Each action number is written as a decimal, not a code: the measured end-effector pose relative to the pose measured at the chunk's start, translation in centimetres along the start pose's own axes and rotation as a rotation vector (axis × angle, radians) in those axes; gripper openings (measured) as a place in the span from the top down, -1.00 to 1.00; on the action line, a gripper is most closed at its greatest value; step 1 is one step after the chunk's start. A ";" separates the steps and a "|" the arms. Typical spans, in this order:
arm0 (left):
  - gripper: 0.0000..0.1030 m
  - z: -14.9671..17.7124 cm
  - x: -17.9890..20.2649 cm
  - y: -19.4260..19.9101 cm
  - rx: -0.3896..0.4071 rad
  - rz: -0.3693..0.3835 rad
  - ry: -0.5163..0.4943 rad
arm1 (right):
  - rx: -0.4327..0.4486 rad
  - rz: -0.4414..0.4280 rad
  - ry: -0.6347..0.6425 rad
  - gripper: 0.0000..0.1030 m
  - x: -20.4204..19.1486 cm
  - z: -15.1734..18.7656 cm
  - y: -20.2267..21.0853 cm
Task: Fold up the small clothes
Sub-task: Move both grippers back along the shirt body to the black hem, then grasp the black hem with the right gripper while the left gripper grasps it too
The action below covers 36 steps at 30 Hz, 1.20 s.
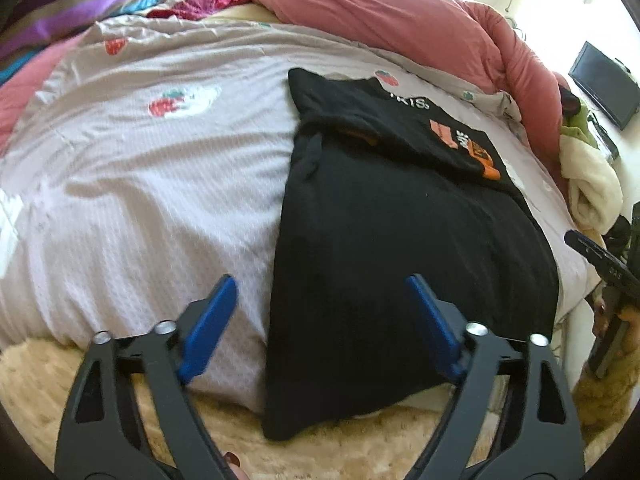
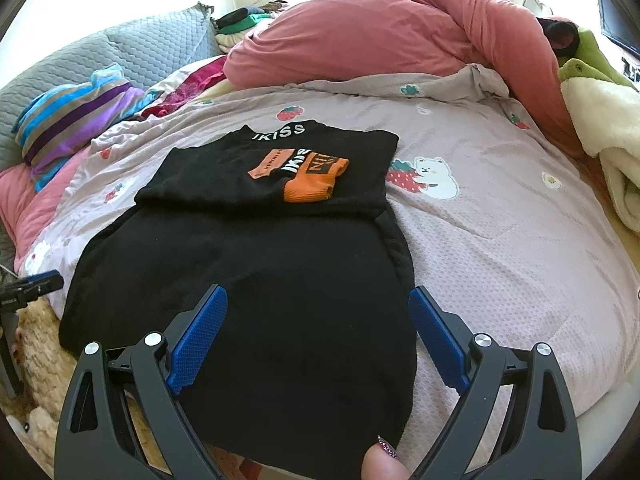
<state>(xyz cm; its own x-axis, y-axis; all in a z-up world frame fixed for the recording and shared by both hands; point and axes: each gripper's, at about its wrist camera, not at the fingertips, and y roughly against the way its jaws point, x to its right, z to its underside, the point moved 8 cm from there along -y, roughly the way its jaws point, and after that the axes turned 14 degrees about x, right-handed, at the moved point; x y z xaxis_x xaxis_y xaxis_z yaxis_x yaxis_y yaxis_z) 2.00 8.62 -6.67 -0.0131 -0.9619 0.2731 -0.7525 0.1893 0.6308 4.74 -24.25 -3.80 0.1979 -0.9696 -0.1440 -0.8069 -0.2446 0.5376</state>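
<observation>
A black garment (image 1: 400, 248) (image 2: 256, 280) with white lettering and orange sleeve cuffs lies flat on the pale strawberry-print quilt (image 1: 140, 184) (image 2: 500, 240), its upper part folded down over its body. My left gripper (image 1: 322, 286) hovers over the garment's lower left edge, jaws open, with nothing pinched between the blue pads (image 1: 212, 320). Over the garment's lower right part my right gripper (image 2: 318, 298) stands open, pads (image 2: 436, 332) apart from the cloth. A fingertip (image 2: 380, 460) shows at the bottom of the right wrist view. The right gripper's body shows at the left wrist view's right edge (image 1: 600, 264).
A pink duvet (image 1: 400, 20) (image 2: 400, 32) is bunched along the far side. Striped fabric (image 2: 76, 120) and a grey quilted pad (image 2: 140, 48) lie at the far left. A cream blanket (image 2: 608, 128) sits at right. A fuzzy tan blanket (image 1: 120, 400) covers the near edge.
</observation>
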 end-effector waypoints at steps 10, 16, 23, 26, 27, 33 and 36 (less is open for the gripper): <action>0.02 1.7 -0.5 -0.6 -0.045 -0.004 0.012 | -0.006 -0.006 0.004 -0.77 0.5 0.4 0.2; 0.02 2.8 -0.7 -1.1 -0.085 0.020 0.037 | -0.035 -0.012 0.019 -0.77 0.6 1.8 0.5; 0.03 4.4 0.8 -1.2 -0.126 0.059 0.000 | -0.090 -0.014 0.010 -0.77 1.2 4.2 1.1; 0.03 5.1 1.2 -1.2 -0.143 0.057 -0.035 | -0.120 -0.019 0.003 -0.77 1.6 5.5 1.3; 0.03 5.2 1.3 -1.1 -0.146 0.056 -0.040 | -0.130 -0.021 0.001 -0.77 1.7 5.9 1.5; 0.03 5.3 0.9 -1.3 -0.153 0.057 -0.020 | -0.194 -0.059 -0.047 -0.76 2.6 8.6 2.5; 0.02 5.2 0.8 -1.3 -0.155 0.058 -0.010 | -0.219 -0.076 -0.061 -0.55 2.7 9.7 2.8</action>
<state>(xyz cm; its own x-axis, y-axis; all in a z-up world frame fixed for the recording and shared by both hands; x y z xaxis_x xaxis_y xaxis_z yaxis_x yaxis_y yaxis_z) -0.49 6.56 -11.06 -0.0609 -0.9503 0.3053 -0.6399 0.2719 0.7187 -2.41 -27.47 -10.78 0.2141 -0.9475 -0.2377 -0.6494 -0.3198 0.6900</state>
